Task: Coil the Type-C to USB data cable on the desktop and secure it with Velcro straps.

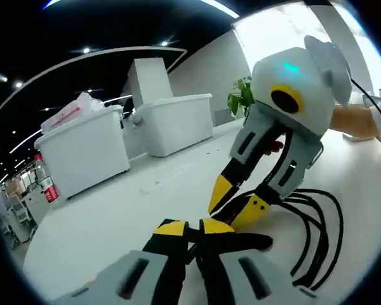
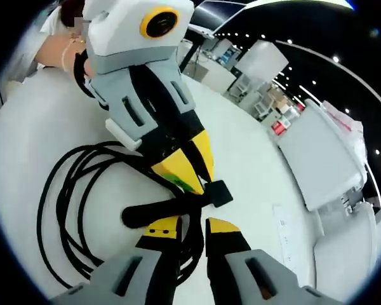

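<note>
Left gripper (image 1: 199,227): jaws drawn together, pinching the black Velcro strap (image 1: 241,241) at their tips
Right gripper (image 2: 192,223): jaws narrowly parted; cannot tell if gripping, strap end just ahead of the tips
Cable (image 2: 63,210): black, coiled in loose loops on the white desktop (image 2: 254,159), strap crossing its bundle between both grippers
Beyond left gripper: white bins (image 1: 89,152) on the desktop, well apart

Left claw (image 1: 193,227) clamped, right claw (image 2: 192,225) parted.
</note>
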